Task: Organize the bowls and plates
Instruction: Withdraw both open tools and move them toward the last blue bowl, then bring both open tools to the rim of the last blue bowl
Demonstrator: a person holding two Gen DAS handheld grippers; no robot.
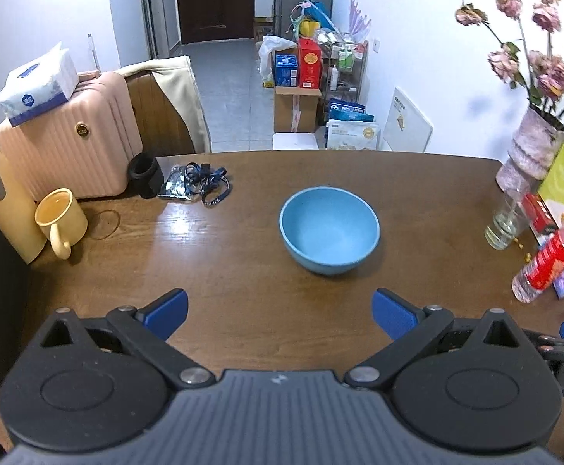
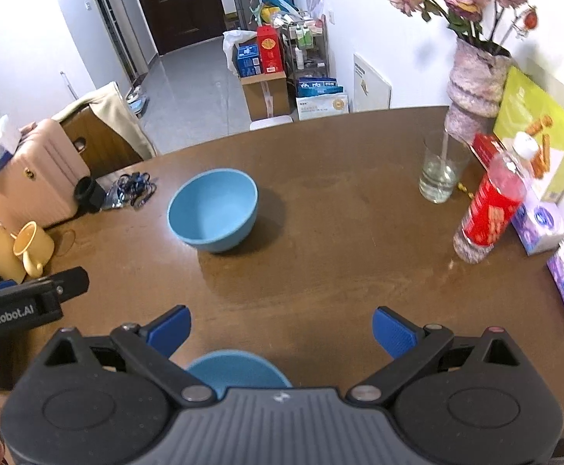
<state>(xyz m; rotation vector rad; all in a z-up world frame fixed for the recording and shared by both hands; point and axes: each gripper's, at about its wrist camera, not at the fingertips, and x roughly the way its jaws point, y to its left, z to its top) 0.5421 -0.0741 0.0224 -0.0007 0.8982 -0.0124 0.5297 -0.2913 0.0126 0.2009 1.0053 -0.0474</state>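
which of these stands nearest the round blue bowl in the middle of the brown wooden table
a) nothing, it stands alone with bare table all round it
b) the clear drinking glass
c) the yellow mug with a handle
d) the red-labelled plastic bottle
a: the round blue bowl sits on bare brown wooden table, apart from the yellow mug, the clear glass and the red-labelled bottle at the edges.

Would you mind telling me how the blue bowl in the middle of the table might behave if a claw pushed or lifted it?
The round, matte light-blue bowl looks rigid and is empty, so probably light. Its base seems narrower than its rim, so a push high on the wall may tip it. On the smooth wooden table it would likely slide.
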